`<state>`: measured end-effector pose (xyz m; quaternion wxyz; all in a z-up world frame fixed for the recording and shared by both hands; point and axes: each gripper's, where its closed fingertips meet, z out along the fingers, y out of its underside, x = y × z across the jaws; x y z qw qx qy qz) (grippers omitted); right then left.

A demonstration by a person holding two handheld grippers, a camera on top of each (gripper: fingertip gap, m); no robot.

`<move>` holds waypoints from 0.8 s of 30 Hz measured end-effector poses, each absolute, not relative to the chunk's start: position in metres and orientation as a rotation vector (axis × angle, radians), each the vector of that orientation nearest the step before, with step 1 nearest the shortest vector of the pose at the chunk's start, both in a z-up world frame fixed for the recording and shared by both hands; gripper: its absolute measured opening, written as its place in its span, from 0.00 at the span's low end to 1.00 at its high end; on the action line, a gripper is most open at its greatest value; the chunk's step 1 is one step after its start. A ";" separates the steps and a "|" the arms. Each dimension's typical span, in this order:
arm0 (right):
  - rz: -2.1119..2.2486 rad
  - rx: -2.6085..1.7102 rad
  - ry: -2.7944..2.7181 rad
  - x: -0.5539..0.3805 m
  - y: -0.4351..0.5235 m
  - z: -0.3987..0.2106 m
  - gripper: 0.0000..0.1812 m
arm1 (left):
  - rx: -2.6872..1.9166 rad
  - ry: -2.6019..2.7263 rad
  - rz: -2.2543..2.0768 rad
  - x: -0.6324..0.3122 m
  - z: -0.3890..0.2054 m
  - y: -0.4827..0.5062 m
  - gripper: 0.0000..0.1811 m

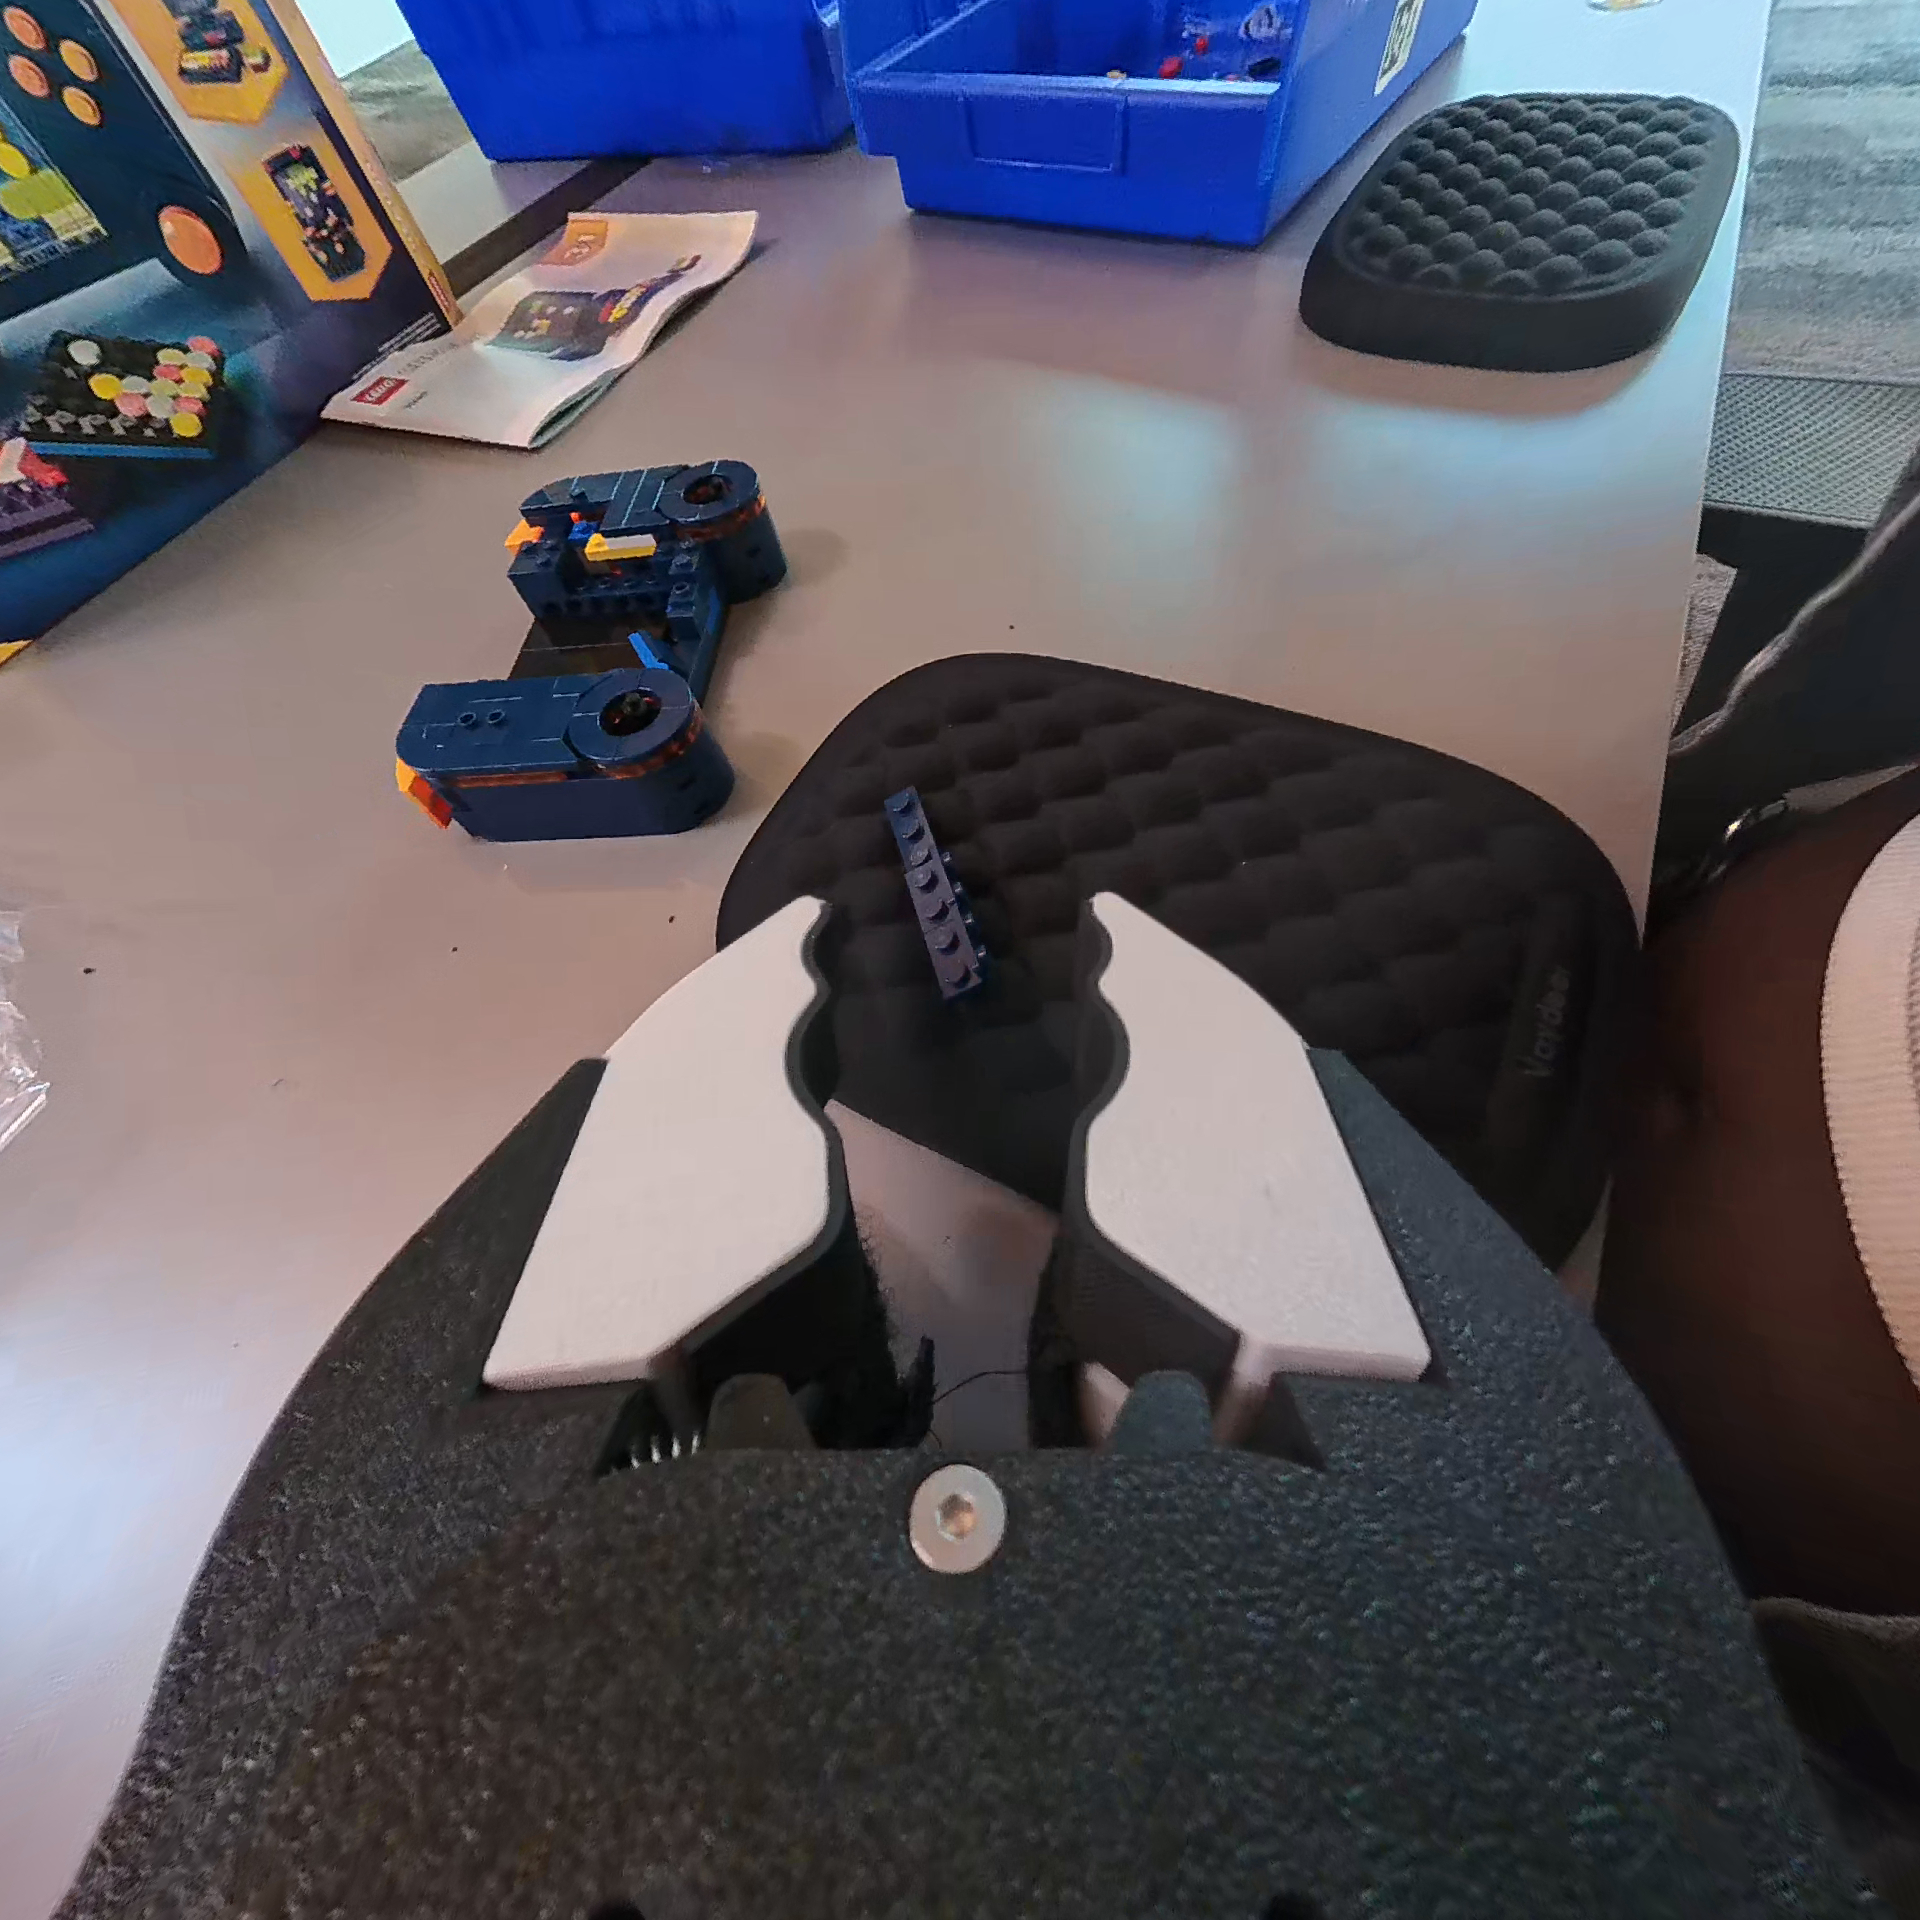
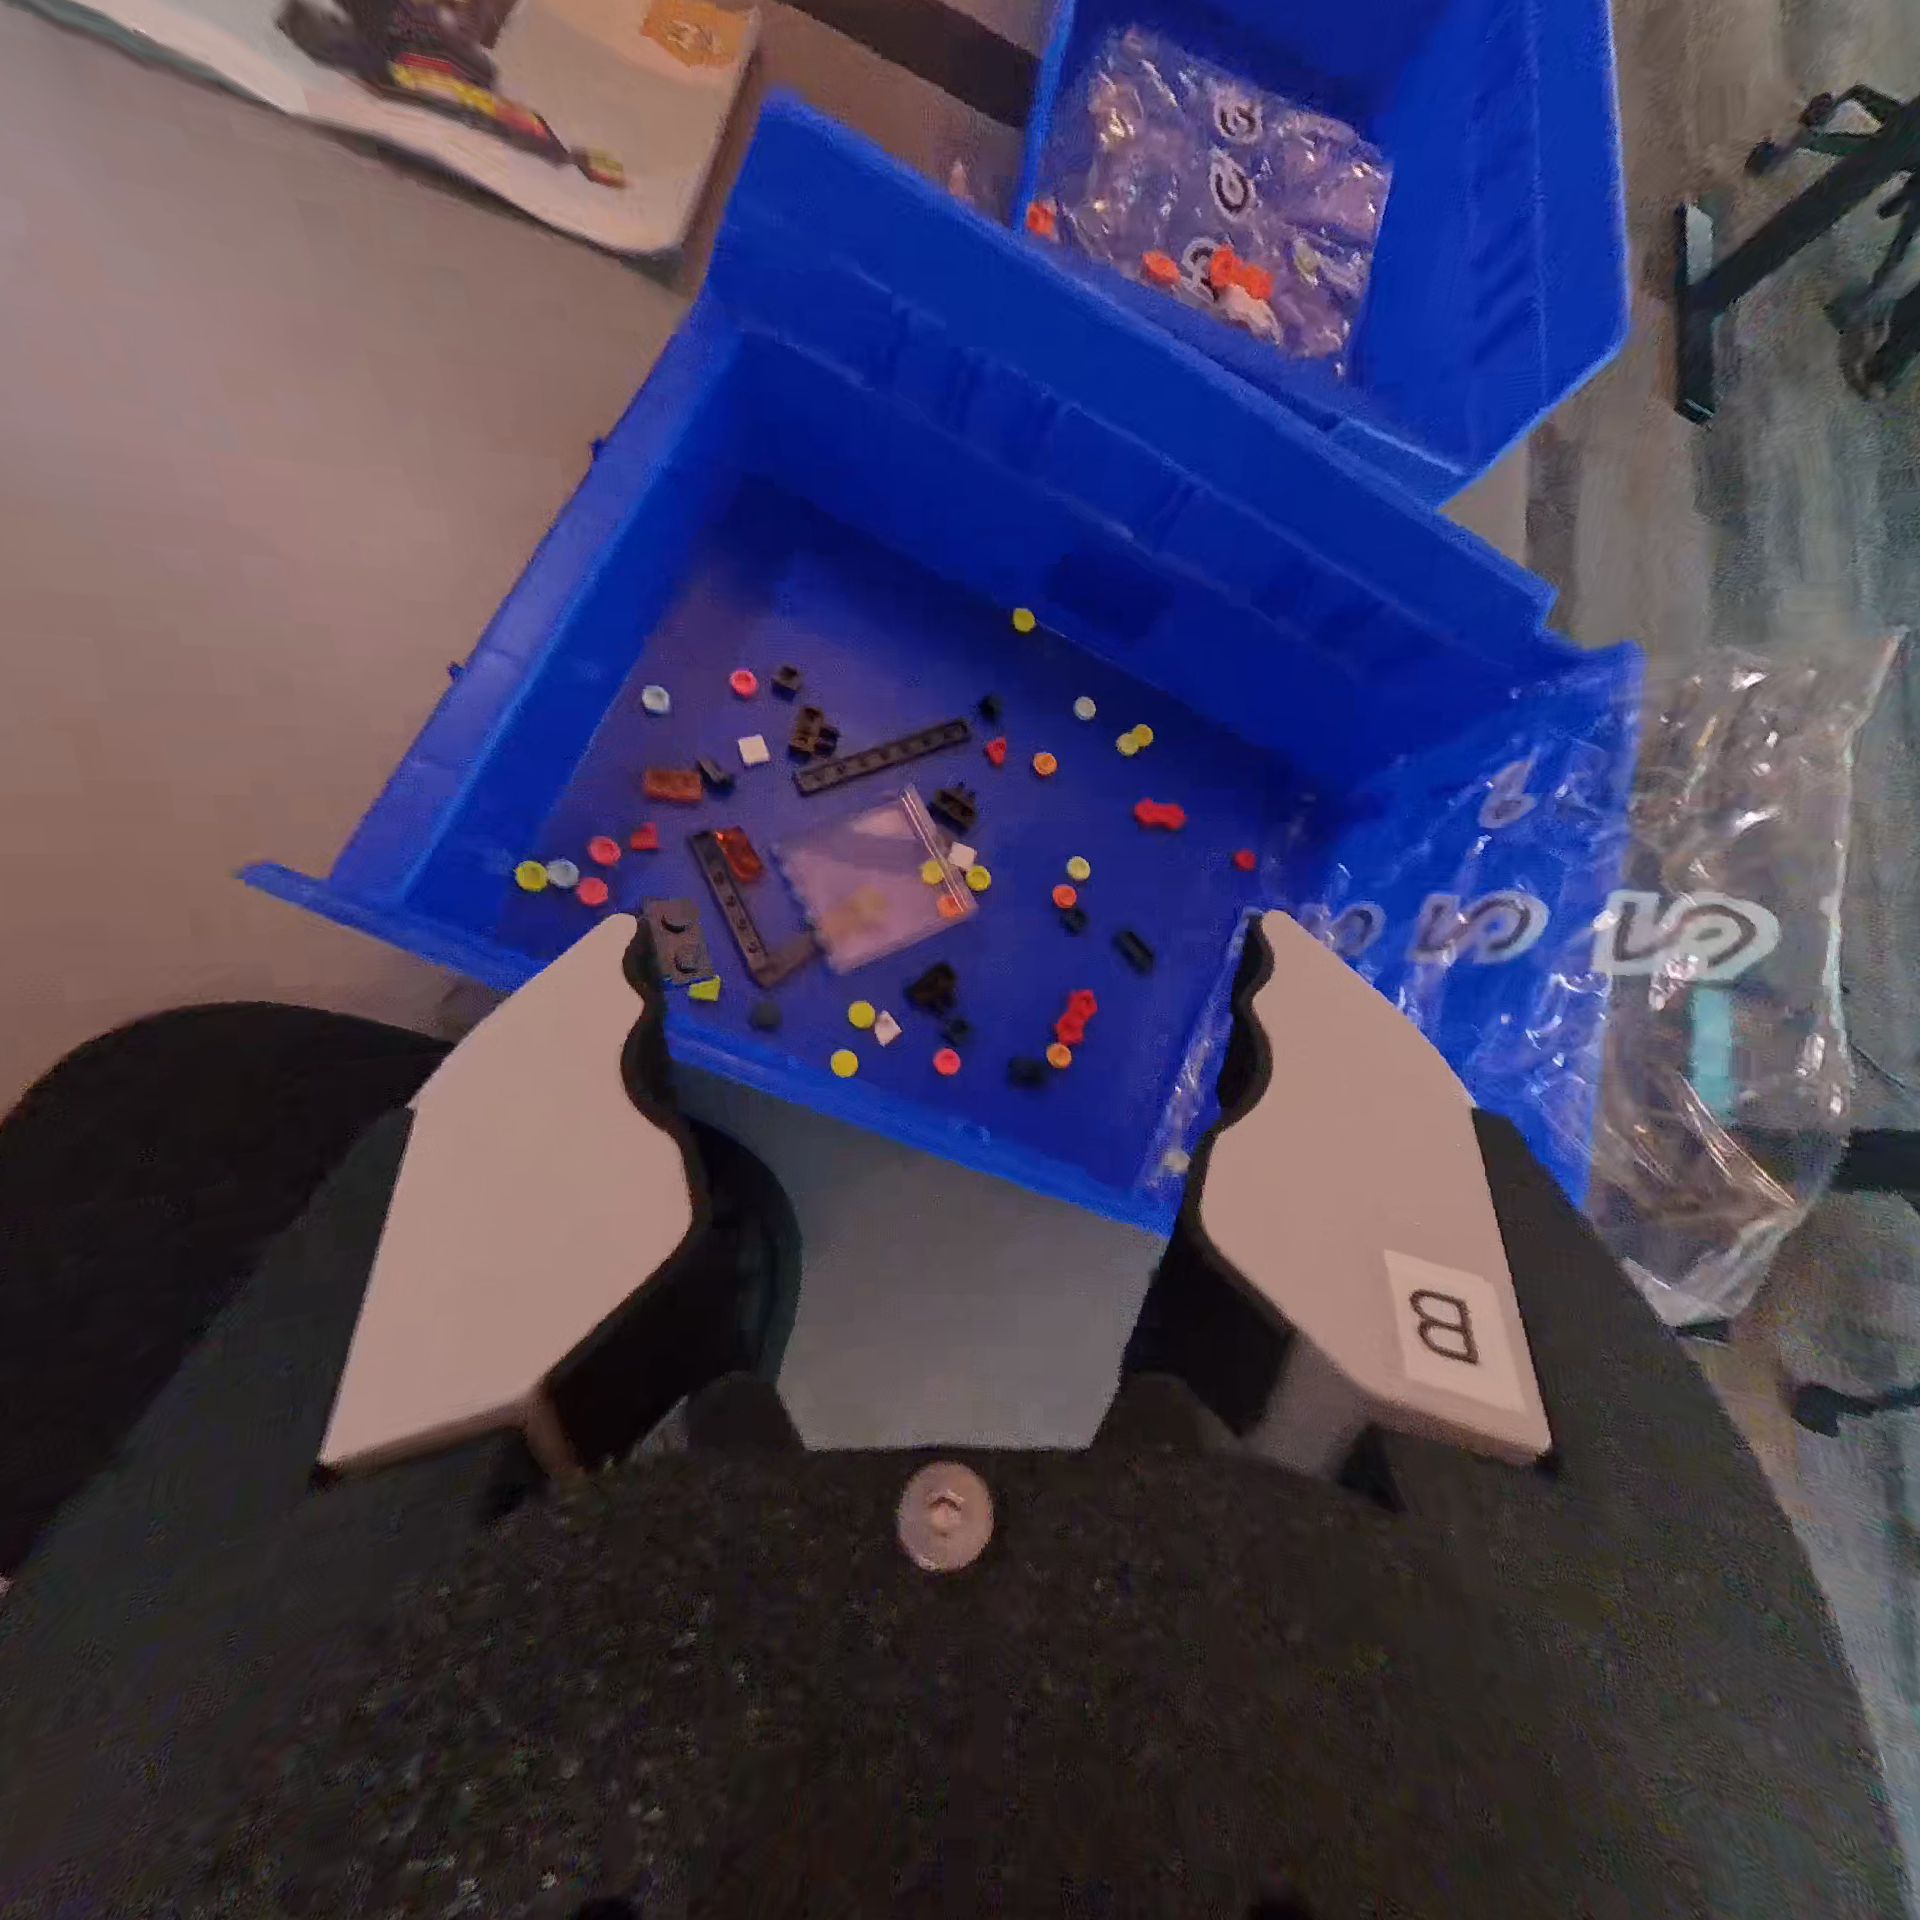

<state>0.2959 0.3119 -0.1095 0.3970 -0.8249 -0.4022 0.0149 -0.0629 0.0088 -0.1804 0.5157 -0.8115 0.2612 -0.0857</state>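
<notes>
The dark printed cardboard box (image 1: 156, 260) is cut off by the left and top edges of the left wrist view. A clear crumpled plastic bag (image 1: 19, 1023) shows only a sliver at the left edge. The two blue plastic bins (image 1: 1091, 145) are cropped by the top edge. The near end of the black dimpled foam pad (image 1: 1299, 883) is hidden behind the gripper fingers. In the right wrist view the whole frame is blurred; the small coloured round studs (image 2: 862, 1013) are too small to tell apart.
</notes>
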 end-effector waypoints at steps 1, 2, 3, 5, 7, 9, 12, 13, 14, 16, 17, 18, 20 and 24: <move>-0.001 -2.099 -1.027 0.302 0.311 -0.110 0.59 | -1.950 0.629 -0.203 -0.063 -0.180 0.009 0.24; -0.004 -2.103 -1.021 0.304 0.310 -0.110 0.61 | -1.949 0.631 -0.198 -0.064 -0.180 0.009 0.24; 0.018 -2.106 -1.009 0.305 0.308 -0.110 0.61 | -1.946 0.633 -0.193 -0.064 -0.180 0.010 0.24; 0.028 -2.120 -0.980 0.312 0.306 -0.111 0.61 | -1.938 0.643 -0.186 -0.063 -0.180 0.010 0.24; 0.009 -2.130 -0.955 0.323 0.302 -0.109 0.61 | -1.931 0.652 -0.186 -0.062 -0.179 0.010 0.24; -0.022 -2.104 -0.941 0.331 0.300 -0.103 0.61 | -1.929 0.650 -0.189 -0.062 -0.179 0.010 0.25; 0.048 -1.922 -0.996 0.309 0.291 -0.080 0.55 | -1.919 0.625 -0.208 -0.063 -0.176 0.009 0.25; 0.090 -1.829 -1.050 0.291 0.284 -0.072 0.52 | -1.918 0.617 -0.212 -0.064 -0.175 0.008 0.24; 0.127 -1.728 -1.116 0.270 0.274 -0.064 0.50 | -1.920 0.613 -0.214 -0.065 -0.174 0.006 0.24; 0.212 -1.506 -1.296 0.217 0.244 -0.057 0.43 | -1.938 0.609 -0.214 -0.067 -0.175 0.001 0.22; 0.258 -1.382 -1.411 0.188 0.225 -0.059 0.40 | -1.950 0.606 -0.212 -0.069 -0.176 -0.002 0.20; 0.313 -1.255 -1.517 0.157 0.203 -0.064 0.37 | -1.957 0.602 -0.208 -0.069 -0.176 -0.005 0.19; 0.451 -1.051 -1.706 0.100 0.158 -0.083 0.29 | -1.968 0.596 -0.208 -0.068 -0.178 -0.008 0.16; 0.786 -0.703 -1.968 0.011 0.070 -0.124 0.16 | -1.987 0.584 -0.153 -0.067 -0.183 -0.006 0.12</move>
